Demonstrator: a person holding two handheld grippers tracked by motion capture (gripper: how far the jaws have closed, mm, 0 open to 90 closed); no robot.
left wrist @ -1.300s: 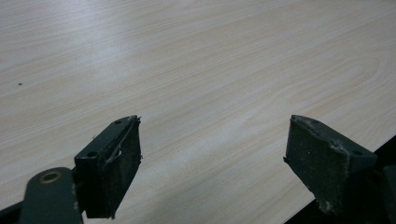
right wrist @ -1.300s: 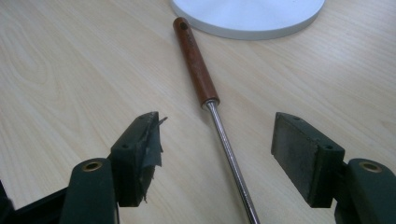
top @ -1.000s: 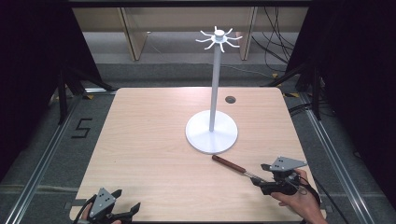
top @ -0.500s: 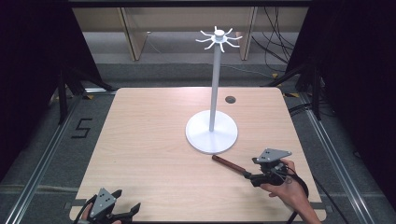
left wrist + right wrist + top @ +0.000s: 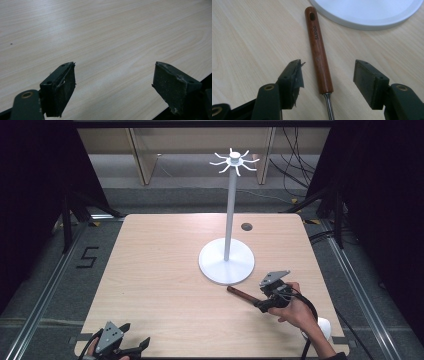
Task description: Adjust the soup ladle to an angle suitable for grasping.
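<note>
One wooden handle, marked "SUPOR", lies between the wide-open right gripper jaws; one white stand; left gripper wide open, empty

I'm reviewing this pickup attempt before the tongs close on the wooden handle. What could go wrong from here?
1. The right tongs straddle the brown wooden handle near its metal shaft end; gripped that far from the middle, the utensil may tilt or swing when lifted.
2. The handle's far tip lies close to the round white base of the hook stand; a nudge while closing could knock it against the rim.
</note>
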